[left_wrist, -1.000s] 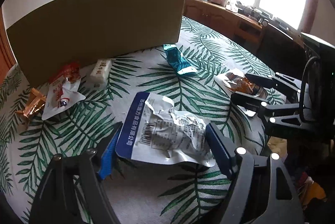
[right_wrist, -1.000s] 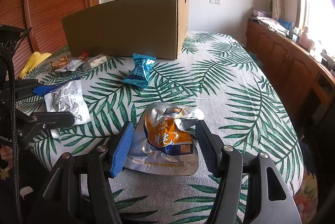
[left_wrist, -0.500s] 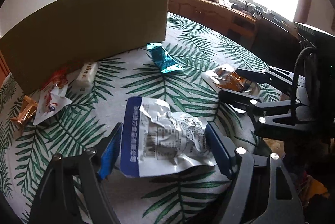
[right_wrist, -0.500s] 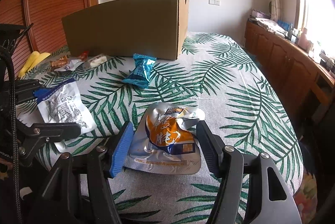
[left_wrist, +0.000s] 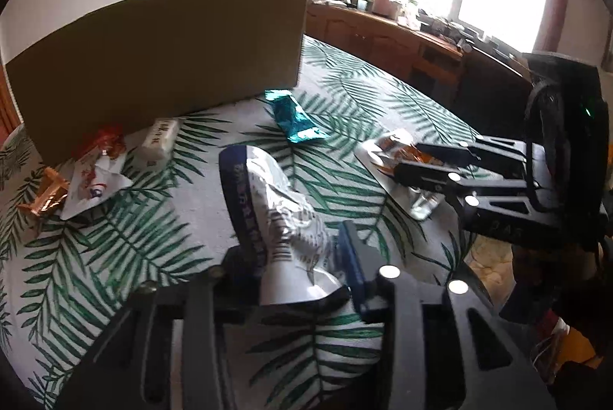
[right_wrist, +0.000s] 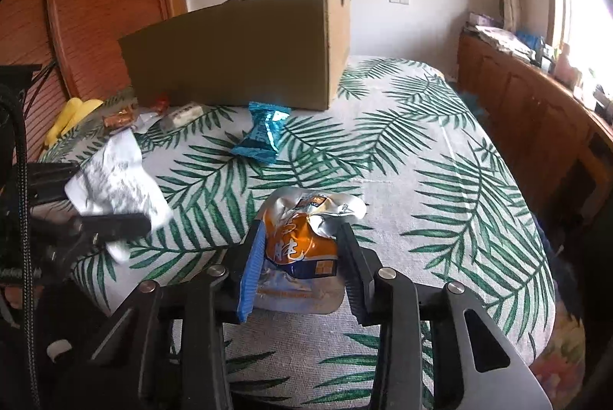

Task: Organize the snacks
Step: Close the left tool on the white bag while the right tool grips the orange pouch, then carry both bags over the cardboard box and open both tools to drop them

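Closing both grippers on crinkly snack pouches, you are risking a slip.
Your left gripper (left_wrist: pixel 297 258) is pinching the white-and-blue pouch (left_wrist: pixel 276 214), your right gripper (right_wrist: pixel 300 262) the orange pouch (right_wrist: pixel 302 241) low on the tablecloth (right_wrist: pixel 421 149); slick foil could be squirming free before the cardboard box (right_wrist: pixel 237 53).

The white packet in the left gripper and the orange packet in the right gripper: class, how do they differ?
1. The white packet has a blue edge strip and dark print; the orange packet is silver with an orange front.
2. The white packet tilts up off the tablecloth; the orange packet lies lower.
Shared: both are crumpled, each between closing jaws.
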